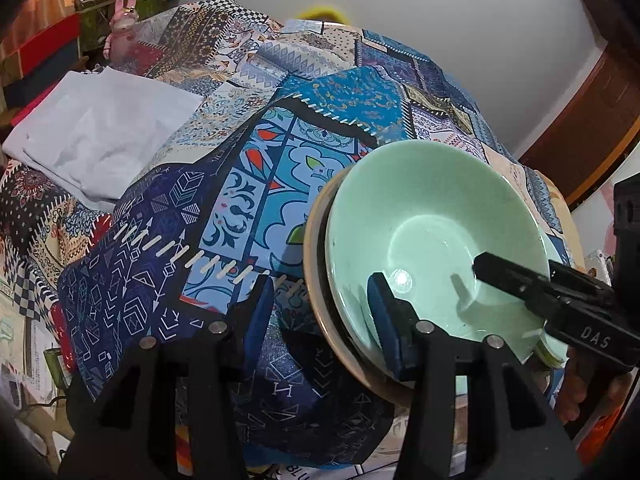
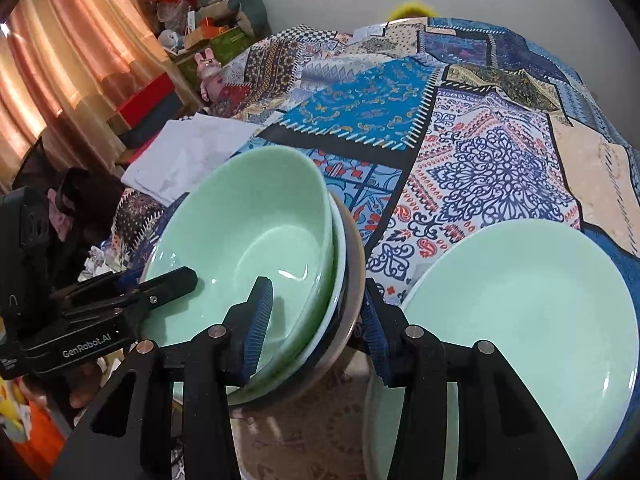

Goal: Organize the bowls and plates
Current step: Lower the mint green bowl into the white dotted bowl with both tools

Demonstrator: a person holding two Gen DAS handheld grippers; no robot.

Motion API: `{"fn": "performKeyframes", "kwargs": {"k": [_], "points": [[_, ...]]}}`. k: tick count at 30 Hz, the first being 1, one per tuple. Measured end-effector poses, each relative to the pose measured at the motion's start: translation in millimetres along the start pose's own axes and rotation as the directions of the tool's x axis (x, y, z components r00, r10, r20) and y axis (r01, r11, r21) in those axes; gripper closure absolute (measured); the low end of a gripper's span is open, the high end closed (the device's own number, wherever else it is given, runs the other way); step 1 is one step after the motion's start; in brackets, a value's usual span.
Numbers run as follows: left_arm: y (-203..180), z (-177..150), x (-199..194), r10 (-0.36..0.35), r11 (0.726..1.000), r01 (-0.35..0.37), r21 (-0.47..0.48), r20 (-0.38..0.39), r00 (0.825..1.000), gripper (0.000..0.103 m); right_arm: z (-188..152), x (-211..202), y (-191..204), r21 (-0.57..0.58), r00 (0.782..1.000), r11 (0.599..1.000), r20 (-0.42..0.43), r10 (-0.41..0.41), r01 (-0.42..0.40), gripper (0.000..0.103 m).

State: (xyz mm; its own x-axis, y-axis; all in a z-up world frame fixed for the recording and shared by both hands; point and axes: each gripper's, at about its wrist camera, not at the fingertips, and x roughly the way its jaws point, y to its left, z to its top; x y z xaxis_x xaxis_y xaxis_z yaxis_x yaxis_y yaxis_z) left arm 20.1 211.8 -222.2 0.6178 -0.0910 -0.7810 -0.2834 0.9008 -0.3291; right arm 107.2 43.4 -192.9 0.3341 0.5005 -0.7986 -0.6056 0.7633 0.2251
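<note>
A stack of bowls [image 1: 432, 240] has a pale green bowl [image 2: 248, 232] on top and a brown bowl [image 2: 352, 264] outermost. It sits tilted above the patchwork cloth. My left gripper [image 1: 320, 308] is open and straddles the stack's rim, with one pad inside the green bowl and the other clear of the brown wall. My right gripper [image 2: 316, 316] is shut on the opposite rim, one pad inside and one against the brown outside. Its upper finger [image 1: 504, 276] shows across the bowl. A pale green plate [image 2: 520, 320] lies flat to the right.
A patchwork tablecloth [image 2: 480, 160] covers the table. A folded white cloth [image 1: 100, 136] lies at the left. Boxes and a pink bunny toy [image 2: 208, 68] crowd the far left by the curtain [image 2: 60, 60]. A hand [image 1: 580, 392] shows under the right gripper.
</note>
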Motion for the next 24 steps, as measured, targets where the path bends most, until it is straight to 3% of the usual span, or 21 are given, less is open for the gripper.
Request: {"fn": "performKeyframes", "kwargs": {"k": [9, 17, 24], "points": [[-11, 1, 9, -0.032, 0.999, 0.032, 0.003, -0.049, 0.998, 0.07, 1, 3, -1, 0.006, 1.0, 1.0, 0.008, -0.01, 0.01, 0.065], [-25, -1, 7, 0.036, 0.999, -0.036, -0.002, -0.038, 0.999, 0.069, -2, 3, -1, 0.03, 0.998, 0.999, 0.049, -0.032, 0.03, 0.066], [-26, 5, 6, 0.051, 0.998, -0.053, -0.041, -0.039, 0.998, 0.069, 0, 0, -8, 0.074, 0.999, 0.997, 0.051, 0.007, -0.01, 0.066]]}}
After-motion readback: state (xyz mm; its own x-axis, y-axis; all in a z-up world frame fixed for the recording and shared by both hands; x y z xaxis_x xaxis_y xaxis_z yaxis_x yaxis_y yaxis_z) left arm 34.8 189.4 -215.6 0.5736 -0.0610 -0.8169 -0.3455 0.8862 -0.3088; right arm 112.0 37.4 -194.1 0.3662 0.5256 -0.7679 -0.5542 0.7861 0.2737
